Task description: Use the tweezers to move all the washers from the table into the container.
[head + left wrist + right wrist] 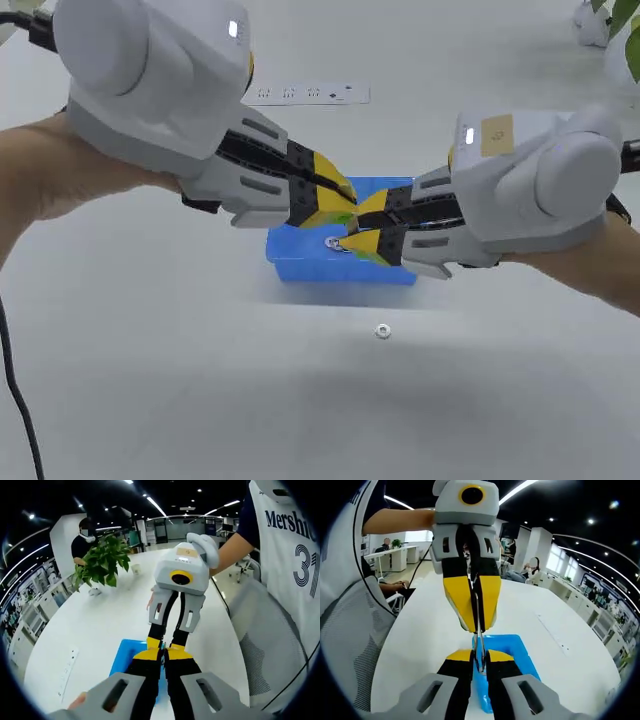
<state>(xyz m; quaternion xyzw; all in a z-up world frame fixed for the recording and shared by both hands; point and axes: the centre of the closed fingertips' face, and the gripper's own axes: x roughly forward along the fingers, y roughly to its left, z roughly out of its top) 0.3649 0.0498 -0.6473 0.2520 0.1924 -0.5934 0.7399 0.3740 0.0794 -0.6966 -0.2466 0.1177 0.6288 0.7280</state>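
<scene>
My left gripper [343, 205] is clamped on the tweezers [477, 625]. My right gripper [362, 238], tip to tip with it, looks closed on their lower end (the gap is very narrow). Directly beneath both sits the container [300, 262]. Something small and metallic glints inside it just under the tips; washers, I'd guess, though I can't count them. Beyond the container, on my side, one washer [383, 330] lies on the surface [150, 380], well apart from the tips. I judge the job nearly done, with that one left. Count: one tweezers, one container, one loose washer.
</scene>
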